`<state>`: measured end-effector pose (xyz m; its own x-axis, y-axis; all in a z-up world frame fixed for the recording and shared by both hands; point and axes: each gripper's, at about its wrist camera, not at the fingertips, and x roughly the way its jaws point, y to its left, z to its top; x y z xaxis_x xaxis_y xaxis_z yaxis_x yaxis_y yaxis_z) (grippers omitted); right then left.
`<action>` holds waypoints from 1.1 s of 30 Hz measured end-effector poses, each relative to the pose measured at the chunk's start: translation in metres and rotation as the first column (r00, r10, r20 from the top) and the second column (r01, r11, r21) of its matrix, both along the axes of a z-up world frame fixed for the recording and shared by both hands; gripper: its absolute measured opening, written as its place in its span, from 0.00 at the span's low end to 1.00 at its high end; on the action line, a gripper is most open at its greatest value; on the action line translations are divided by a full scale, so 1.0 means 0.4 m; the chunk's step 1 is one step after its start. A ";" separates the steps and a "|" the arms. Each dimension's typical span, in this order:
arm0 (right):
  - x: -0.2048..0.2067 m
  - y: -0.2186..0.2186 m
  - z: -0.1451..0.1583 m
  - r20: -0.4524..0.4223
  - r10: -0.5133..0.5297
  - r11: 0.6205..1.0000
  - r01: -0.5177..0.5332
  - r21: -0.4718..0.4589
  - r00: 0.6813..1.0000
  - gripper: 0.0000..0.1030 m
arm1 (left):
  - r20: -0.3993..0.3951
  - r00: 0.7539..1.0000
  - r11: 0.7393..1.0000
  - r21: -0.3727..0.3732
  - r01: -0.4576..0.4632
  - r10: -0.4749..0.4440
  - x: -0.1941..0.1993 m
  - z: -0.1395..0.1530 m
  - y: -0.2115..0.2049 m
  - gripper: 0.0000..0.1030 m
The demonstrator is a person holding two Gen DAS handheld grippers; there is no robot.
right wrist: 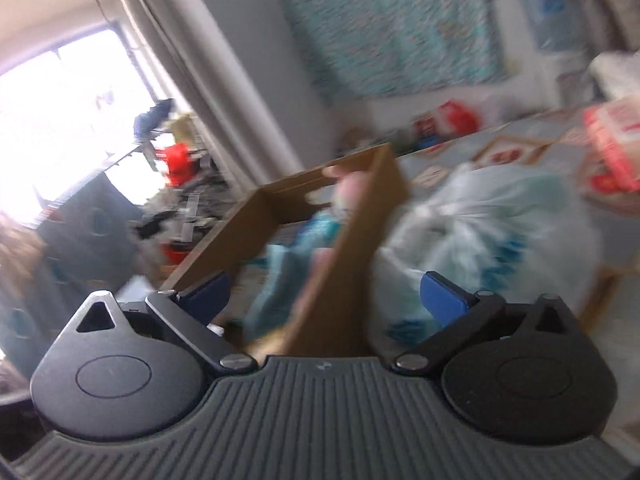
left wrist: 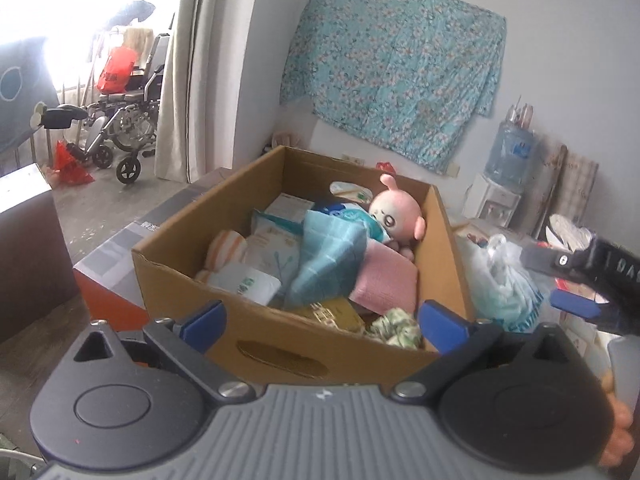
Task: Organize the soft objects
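Both tongs gaped empty; left tongs [left wrist: 322, 322] nearest, cardboard box [left wrist: 248, 324] of soft objects straight ahead; right tongs [right wrist: 324, 296] straddled its right wall.

Wheelchair [left wrist: 124, 120] at left of frame by bright window, orange bag [left wrist: 116, 69] on its seat. Beige curtain [left wrist: 180, 68] just right of it. Teal floral sheet [left wrist: 394, 60] hung on wall, upper centre-right. Water dispenser [left wrist: 506, 176] with blue bottle at right, wooden boards [left wrist: 572, 188] leaning beside. Right wrist view blurred: red packet [right wrist: 616, 148] at right edge.
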<state>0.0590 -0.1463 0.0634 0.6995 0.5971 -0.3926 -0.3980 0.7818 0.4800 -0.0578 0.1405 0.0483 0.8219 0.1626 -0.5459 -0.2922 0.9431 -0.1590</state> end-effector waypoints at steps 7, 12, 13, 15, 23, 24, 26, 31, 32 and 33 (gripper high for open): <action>-0.072 -0.026 -0.015 0.044 -0.071 0.991 0.076 -0.112 0.996 0.99 | -0.038 0.999 0.991 0.132 -0.022 0.028 0.002 0.010 -0.061 1.00; -0.120 -0.012 -0.016 0.029 -0.107 0.980 0.110 -0.165 0.994 0.99 | -0.020 1.000 0.983 0.186 -0.004 0.008 0.001 0.011 -0.076 1.00; -0.124 -0.012 -0.015 0.012 -0.115 0.978 0.115 -0.177 0.993 0.99 | -0.018 1.000 0.984 0.181 -0.006 0.010 0.000 0.011 -0.075 1.00; -0.139 0.000 -0.021 -0.003 -0.128 0.970 0.125 -0.211 0.992 0.99 | -0.028 1.000 0.986 0.164 -0.004 0.009 0.004 0.006 -0.072 1.00; -0.183 0.049 -0.015 0.036 -0.083 0.938 0.090 -0.335 0.996 0.99 | -0.131 0.991 0.991 0.133 -0.009 0.026 0.016 -0.023 -0.053 1.00; -0.184 0.052 -0.012 0.037 -0.083 0.935 0.091 -0.342 0.996 0.99 | -0.140 0.990 0.991 0.130 -0.012 0.031 0.017 -0.025 -0.049 1.00; -0.181 0.057 -0.009 0.039 -0.093 0.929 0.101 -0.356 0.995 0.99 | -0.148 0.988 0.992 0.126 -0.018 0.037 0.017 -0.029 -0.044 1.00; -0.179 0.065 -0.004 0.050 -0.101 0.922 0.113 -0.370 0.994 0.99 | -0.172 0.984 0.993 0.114 -0.022 0.042 0.019 -0.038 -0.034 1.00; -0.178 0.066 -0.005 0.049 -0.098 0.922 0.109 -0.372 0.994 0.99 | -0.177 0.983 0.993 0.116 -0.022 0.043 0.019 -0.040 -0.033 1.00; -0.176 0.069 -0.006 0.046 -0.094 0.921 0.104 -0.374 0.994 0.99 | -0.180 0.983 0.993 0.118 -0.023 0.044 0.023 -0.042 -0.034 1.00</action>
